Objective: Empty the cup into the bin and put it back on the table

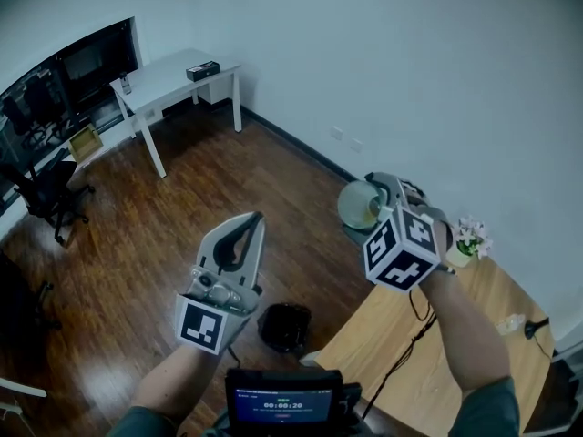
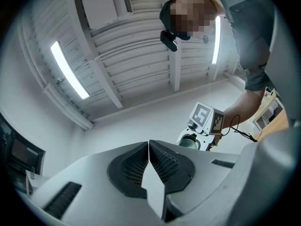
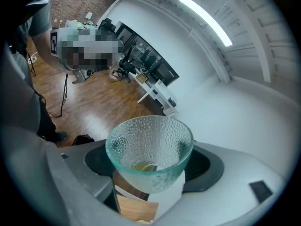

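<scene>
The head view looks steeply down from above and behind the left gripper (image 1: pixel 256 220) and right gripper (image 1: pixel 372 197), both near, with floor (image 1: pixel 137 244) and bin (image 1: pixel 285 326) below them. The left gripper view sits close behind its jaws, tilted up at the ceiling (image 2: pixel 131 41). Beyond them, to the right, it shares the right gripper and cup (image 2: pixel 189 144) with the head view. The right gripper view looks along its jaws, cup very near, sharing floor and desk (image 1: pixel 178 73) beyond with the head view.

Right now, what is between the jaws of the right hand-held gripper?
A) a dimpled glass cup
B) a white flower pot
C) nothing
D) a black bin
A: the right gripper view shows the right hand-held gripper closed on the dimpled glass cup, with the cup's mouth toward the camera.
</scene>
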### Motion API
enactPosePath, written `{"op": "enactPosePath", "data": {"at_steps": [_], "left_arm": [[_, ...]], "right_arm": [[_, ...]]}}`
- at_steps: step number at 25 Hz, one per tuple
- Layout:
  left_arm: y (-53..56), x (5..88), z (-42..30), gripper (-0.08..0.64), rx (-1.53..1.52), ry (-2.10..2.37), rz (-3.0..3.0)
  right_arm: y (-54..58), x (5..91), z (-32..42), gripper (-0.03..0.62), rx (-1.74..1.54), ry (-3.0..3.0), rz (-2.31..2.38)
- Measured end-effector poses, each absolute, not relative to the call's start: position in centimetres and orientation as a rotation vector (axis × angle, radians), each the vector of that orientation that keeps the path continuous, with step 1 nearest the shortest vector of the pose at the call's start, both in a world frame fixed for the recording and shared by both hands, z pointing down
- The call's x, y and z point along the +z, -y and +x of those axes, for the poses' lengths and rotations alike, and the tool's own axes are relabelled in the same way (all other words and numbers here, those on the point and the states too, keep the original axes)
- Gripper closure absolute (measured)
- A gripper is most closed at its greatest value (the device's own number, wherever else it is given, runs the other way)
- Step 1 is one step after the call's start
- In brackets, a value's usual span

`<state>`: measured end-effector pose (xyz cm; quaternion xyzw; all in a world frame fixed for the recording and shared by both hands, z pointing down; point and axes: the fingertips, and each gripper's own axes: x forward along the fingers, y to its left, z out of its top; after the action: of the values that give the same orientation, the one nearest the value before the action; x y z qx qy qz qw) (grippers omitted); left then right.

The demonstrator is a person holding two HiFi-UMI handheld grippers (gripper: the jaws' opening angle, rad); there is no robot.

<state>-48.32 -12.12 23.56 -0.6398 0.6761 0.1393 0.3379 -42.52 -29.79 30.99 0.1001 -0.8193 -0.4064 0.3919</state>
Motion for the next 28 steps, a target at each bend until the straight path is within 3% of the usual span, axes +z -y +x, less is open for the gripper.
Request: {"op": "enactPosePath", "data": {"at_steps": [28], "left_arm": [[14.9, 22.3, -53.6, 0.56, 0.428, -1.88, -1.738]], "right_arm": [[28.4, 29.5, -44.2, 0.195, -1.323, 1.912, 0.202]]}}
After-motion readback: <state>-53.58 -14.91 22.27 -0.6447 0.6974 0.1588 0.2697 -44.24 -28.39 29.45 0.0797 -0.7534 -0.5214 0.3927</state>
